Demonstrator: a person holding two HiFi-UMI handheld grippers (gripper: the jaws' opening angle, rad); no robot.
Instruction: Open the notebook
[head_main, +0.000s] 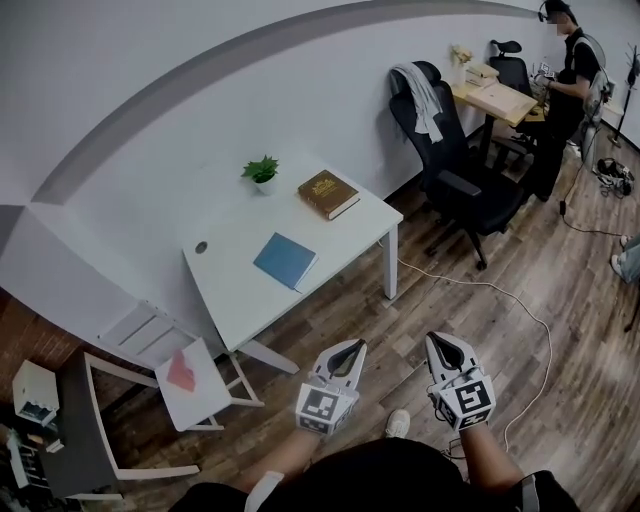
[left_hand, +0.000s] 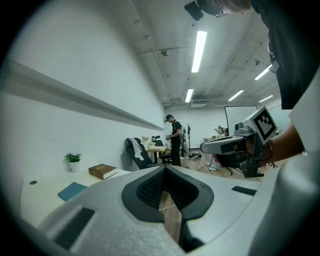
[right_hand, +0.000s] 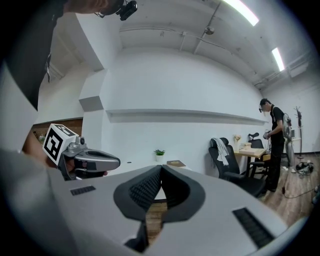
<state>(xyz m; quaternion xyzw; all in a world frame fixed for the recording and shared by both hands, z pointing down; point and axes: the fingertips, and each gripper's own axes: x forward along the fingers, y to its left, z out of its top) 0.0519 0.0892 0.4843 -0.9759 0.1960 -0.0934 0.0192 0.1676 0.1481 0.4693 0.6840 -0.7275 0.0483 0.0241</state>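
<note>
**Both grippers shut, notebook far off on the table**

L gripper (head_main: 350, 352) & R gripper (head_main: 445, 350) are held side by side, low in front of the person, over the wood floor (head_main: 450, 290). Each one's own view shows its black ribbed pads pressed together w/ nothing in between. A white shoe (head_main: 398, 424) peeks out between the two. To the left is a white chair (head_main: 210, 385) w/ a slatted back & a red sheet (head_main: 181, 372) on its seat. Only the head view shows it. A thin white cable (head_main: 500, 300) snakes over the planks.

Next comes the white table (head_main: 230, 290), well apart from both grippers, w/ bare floor between. The notebook (head_main: 285, 260) lies there flat, blue & closed, near the table's nearer edge. Behind it are a thick brown book (head_main: 328, 193) & a small green plant (head_main: 262, 172) in a white pot by the wall.

Farther right is a black office chair (head_main: 455, 150) w/ a grey cloth (head_main: 422, 95) over its back. Then comes a wooden desk (head_main: 497, 98) where a person (head_main: 565, 90) in black stands. Long ceiling lights (left_hand: 198, 50) show in the gripper views only.
</note>
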